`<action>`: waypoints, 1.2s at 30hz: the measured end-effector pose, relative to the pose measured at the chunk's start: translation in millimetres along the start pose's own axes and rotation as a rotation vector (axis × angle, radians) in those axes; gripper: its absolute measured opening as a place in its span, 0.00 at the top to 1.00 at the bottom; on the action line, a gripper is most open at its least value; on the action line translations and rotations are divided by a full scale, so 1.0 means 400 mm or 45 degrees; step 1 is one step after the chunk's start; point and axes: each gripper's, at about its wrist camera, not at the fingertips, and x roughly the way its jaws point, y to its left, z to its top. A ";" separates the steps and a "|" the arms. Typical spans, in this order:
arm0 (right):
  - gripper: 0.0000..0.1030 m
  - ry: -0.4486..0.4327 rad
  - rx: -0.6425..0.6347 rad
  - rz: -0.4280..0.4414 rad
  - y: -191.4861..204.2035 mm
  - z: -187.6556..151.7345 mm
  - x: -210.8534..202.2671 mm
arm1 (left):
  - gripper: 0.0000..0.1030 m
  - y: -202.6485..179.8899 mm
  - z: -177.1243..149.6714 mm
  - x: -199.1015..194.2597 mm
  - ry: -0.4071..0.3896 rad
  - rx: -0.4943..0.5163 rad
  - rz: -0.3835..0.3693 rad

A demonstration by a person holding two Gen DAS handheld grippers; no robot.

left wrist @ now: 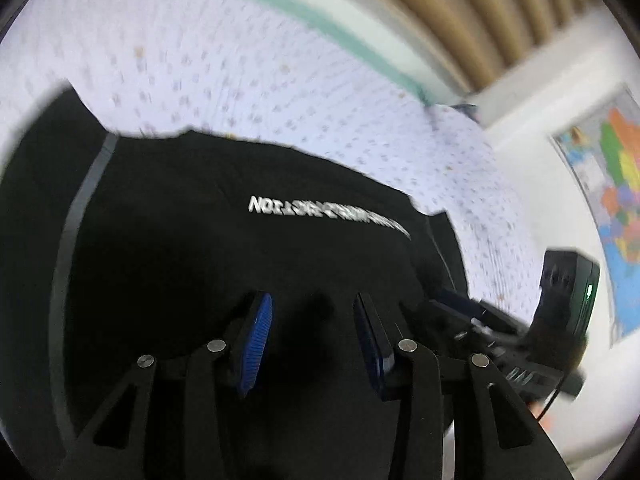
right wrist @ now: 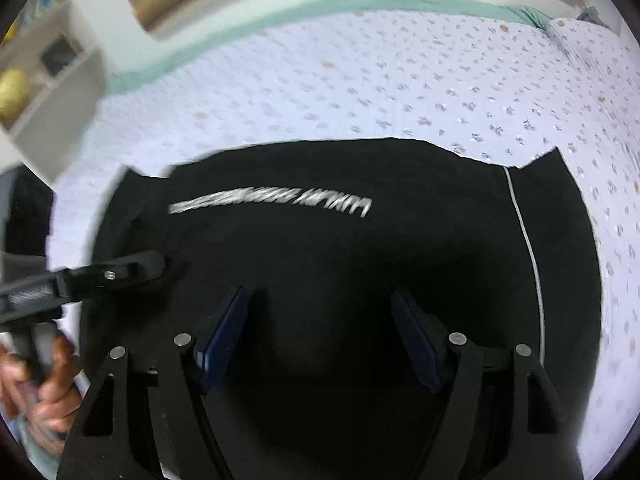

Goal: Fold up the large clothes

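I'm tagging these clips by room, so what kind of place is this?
Most likely a bedroom. A black garment lies spread on a bed with a floral sheet, a colourful map poster hangs on the wall, and white shelves stand beside the bed.

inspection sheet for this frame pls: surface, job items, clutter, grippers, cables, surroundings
Surface: bed sheet, white with a small floral print, teal edge at the far side.
Job's things: black garment spread flat on the sheet, white lettering across it, thin white stripe near one side.
Clutter: nothing seen on the sheet beside the garment.
Grippers: left gripper and right gripper both over the garment, jaws apart, nothing seen between the pads. A hand holds the left one.
Cables: thin dark lead under the right gripper's body.
Surroundings: coloured map on a wall, white shelf unit, tan curtain.
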 end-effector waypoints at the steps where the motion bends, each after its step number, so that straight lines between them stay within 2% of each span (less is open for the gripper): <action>1: 0.24 -0.011 -0.012 0.019 0.011 -0.019 -0.034 | 0.58 -0.004 -0.042 -0.045 -0.023 0.038 0.008; 3: 0.24 -0.016 -0.060 0.006 0.044 -0.065 -0.092 | 0.57 -0.022 -0.114 -0.101 -0.024 0.093 0.072; 6: 0.24 0.027 -0.117 -0.020 0.075 -0.149 -0.127 | 0.57 -0.037 -0.208 -0.119 0.012 0.145 0.134; 8: 0.23 0.081 -0.157 -0.077 0.086 -0.196 -0.088 | 0.57 -0.017 -0.256 -0.083 0.064 0.141 0.218; 11: 0.13 0.137 -0.183 -0.151 0.067 -0.256 0.003 | 0.57 0.040 -0.280 -0.003 0.117 0.039 0.245; 13: 0.10 0.091 -0.216 -0.220 0.072 -0.276 0.031 | 0.57 0.072 -0.283 0.013 0.103 -0.025 0.218; 15: 0.08 0.044 -0.202 -0.259 0.076 -0.286 0.034 | 0.57 0.072 -0.283 0.012 0.104 -0.035 0.217; 17: 0.07 -0.023 -0.161 -0.257 0.077 -0.294 0.017 | 0.57 0.066 -0.284 0.018 0.103 -0.032 0.231; 18: 0.07 -0.092 -0.156 -0.253 0.076 -0.310 0.005 | 0.57 0.060 -0.283 0.013 0.098 -0.036 0.234; 21: 0.07 -0.317 -0.164 -0.214 0.071 -0.395 -0.058 | 0.57 0.037 -0.328 -0.047 0.008 -0.046 0.200; 26: 0.07 -0.494 -0.052 -0.193 0.038 -0.489 -0.180 | 0.57 0.015 -0.441 -0.132 -0.140 -0.020 0.125; 28: 0.07 -0.486 -0.007 -0.189 0.029 -0.504 -0.206 | 0.57 0.014 -0.492 -0.159 -0.179 -0.021 0.099; 32: 0.07 -0.436 0.033 -0.166 0.012 -0.505 -0.170 | 0.56 0.009 -0.563 -0.213 -0.166 0.035 0.063; 34: 0.07 -0.413 0.053 -0.152 -0.007 -0.529 -0.163 | 0.56 0.014 -0.589 -0.244 -0.181 0.064 0.088; 36: 0.07 -0.366 0.101 -0.135 -0.044 -0.570 -0.146 | 0.56 0.039 -0.615 -0.256 -0.198 0.075 0.170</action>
